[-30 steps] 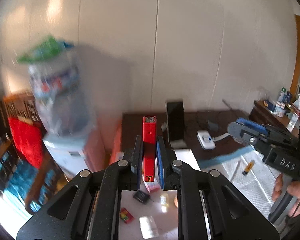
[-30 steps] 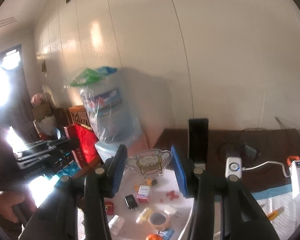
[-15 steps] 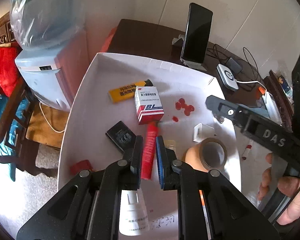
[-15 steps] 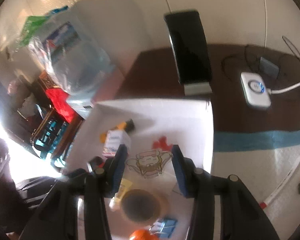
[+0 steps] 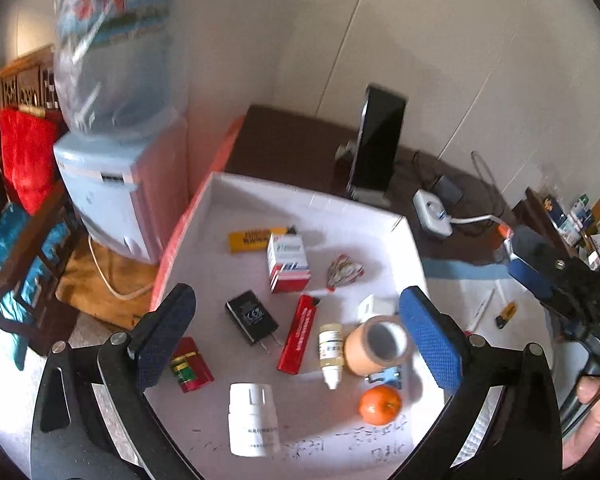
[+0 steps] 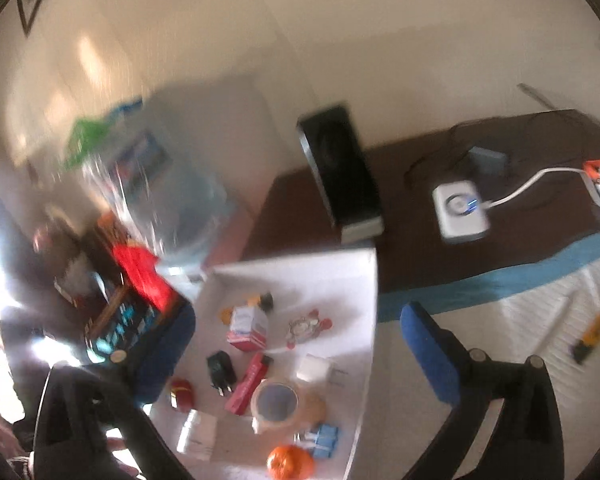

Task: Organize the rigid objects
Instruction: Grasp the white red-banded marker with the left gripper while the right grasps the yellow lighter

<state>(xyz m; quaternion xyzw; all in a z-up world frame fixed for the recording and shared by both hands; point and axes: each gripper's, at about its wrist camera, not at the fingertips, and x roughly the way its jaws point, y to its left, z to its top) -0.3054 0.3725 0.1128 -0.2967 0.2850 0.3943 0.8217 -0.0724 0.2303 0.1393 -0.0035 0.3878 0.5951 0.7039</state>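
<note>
A white tray (image 5: pixel 308 196) holds several small objects. My left gripper (image 5: pixel 298 336) hangs above it with its jaws opening wide. The red lighter (image 5: pixel 300 334) lies flat on the tray floor below and between them, untouched by either pad. My right gripper (image 6: pixel 296 356) is also opening, with nothing pressed between its blue pads. The clear cartoon charm (image 6: pixel 308 328) lies loose on the tray, beside a red-and-white box (image 5: pixel 288 264). A black charger (image 5: pixel 252 318), a tape roll (image 5: pixel 376 344) and an orange (image 5: pixel 380 404) lie nearby.
A phone on a stand (image 5: pixel 376 144) and a white hub with cables (image 5: pixel 434 210) sit on the dark table behind the tray. A water dispenser (image 5: pixel 116 160) stands to the left. A pen and a small yellow cutter (image 5: pixel 506 314) lie on the white mat to the right.
Both grippers opened. The left let go of the red lighter and the right let go of the charm; both things now lie in the tray. Both hands came down from wall height towards the tray.
</note>
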